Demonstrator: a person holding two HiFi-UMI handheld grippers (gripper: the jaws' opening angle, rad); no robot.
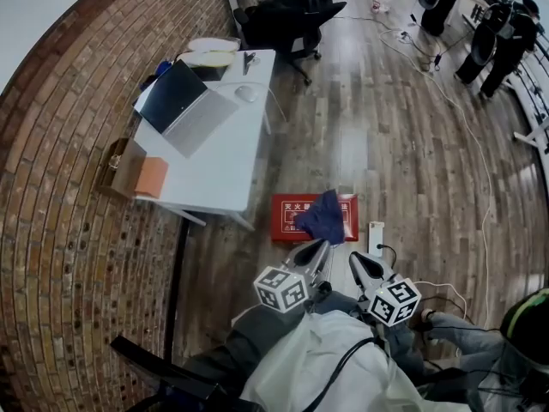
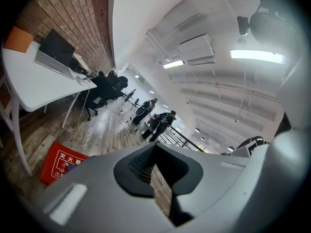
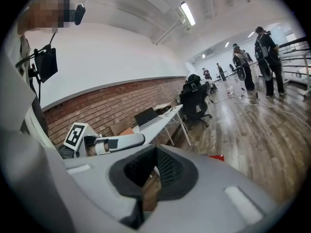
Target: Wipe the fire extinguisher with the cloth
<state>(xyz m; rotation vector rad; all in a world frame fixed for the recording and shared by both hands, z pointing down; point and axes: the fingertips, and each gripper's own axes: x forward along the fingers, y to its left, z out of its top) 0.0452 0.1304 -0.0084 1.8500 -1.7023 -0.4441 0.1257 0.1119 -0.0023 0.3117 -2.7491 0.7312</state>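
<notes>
A red fire extinguisher box lies flat on the wooden floor beside the desk leg. A dark blue cloth is crumpled on its right half. My left gripper hovers just short of the box, shut and empty. To its right my right gripper is also shut, with nothing in it. The left gripper view shows closed jaws and a corner of the red box low on the left. From the right gripper view, closed jaws appear with the left gripper alongside and a sliver of the box.
A white desk with a laptop stands left of the box, along the brick wall. A white power strip and cables lie right of the box. A black office chair and several people stand farther down the room.
</notes>
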